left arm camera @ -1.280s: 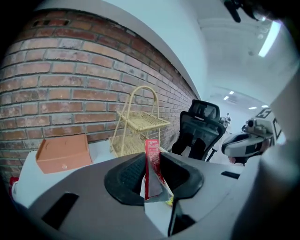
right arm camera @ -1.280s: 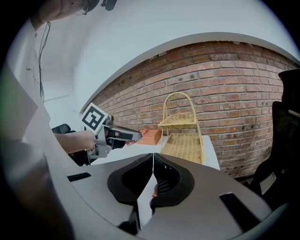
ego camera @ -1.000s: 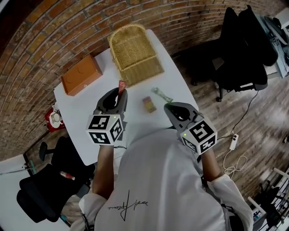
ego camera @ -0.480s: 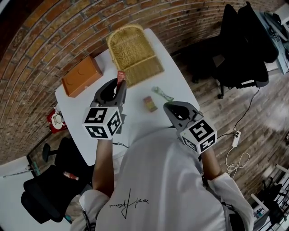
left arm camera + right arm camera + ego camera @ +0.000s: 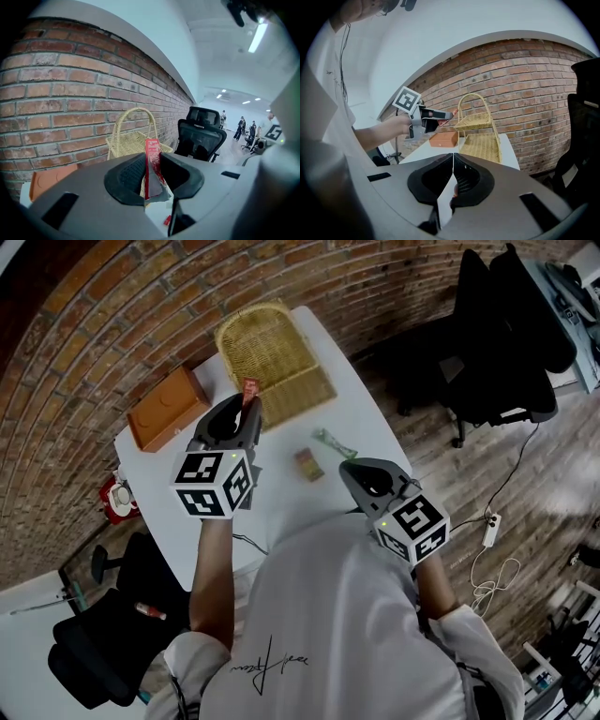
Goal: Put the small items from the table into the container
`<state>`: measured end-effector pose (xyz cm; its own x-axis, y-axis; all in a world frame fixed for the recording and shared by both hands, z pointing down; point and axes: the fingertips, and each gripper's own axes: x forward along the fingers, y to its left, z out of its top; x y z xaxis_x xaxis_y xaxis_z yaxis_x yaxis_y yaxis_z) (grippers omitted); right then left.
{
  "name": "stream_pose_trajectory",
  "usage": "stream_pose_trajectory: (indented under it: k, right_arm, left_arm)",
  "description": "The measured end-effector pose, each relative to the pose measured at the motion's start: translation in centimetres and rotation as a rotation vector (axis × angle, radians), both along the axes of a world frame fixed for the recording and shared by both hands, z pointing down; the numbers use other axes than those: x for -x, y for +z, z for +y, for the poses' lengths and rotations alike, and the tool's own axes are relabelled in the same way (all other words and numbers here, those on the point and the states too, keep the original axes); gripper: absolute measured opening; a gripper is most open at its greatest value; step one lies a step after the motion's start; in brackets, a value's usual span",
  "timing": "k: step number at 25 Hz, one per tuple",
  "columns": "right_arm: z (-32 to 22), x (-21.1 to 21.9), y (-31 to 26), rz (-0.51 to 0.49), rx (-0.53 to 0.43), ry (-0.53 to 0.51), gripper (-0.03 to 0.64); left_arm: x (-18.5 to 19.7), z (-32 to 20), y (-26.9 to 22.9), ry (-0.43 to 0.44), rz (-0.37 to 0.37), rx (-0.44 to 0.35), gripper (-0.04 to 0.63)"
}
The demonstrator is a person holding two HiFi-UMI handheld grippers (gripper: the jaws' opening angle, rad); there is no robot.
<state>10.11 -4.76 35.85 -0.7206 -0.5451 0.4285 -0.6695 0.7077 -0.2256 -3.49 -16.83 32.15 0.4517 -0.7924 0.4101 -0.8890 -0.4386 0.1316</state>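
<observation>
In the head view, the left gripper [image 5: 247, 409] holds a red packet [image 5: 249, 387] upright above the white surface [image 5: 281, 442], just beside the near corner of the wicker basket [image 5: 267, 352]. A small boxed item [image 5: 307, 463] and a green wrapper [image 5: 335, 441] lie between it and the right gripper [image 5: 352, 472]. In the left gripper view, the fingers [image 5: 127, 176] clamp the packet's lower part, with the basket behind it. In the right gripper view, the fingers [image 5: 471, 180] are pressed together with nothing between them, and an orange box [image 5: 444, 138] sits beside the basket.
</observation>
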Motion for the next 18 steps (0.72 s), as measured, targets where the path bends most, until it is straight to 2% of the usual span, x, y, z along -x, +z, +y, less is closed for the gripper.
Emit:
stream_pose_trajectory:
  k: [18]
  right_arm:
    - [-2.1,-1.1,1.1,0.015,0.05,0.004,0.021]
  left_arm:
    - [0.2,-5.1,1.1,-0.051,-0.018,0.023,0.103]
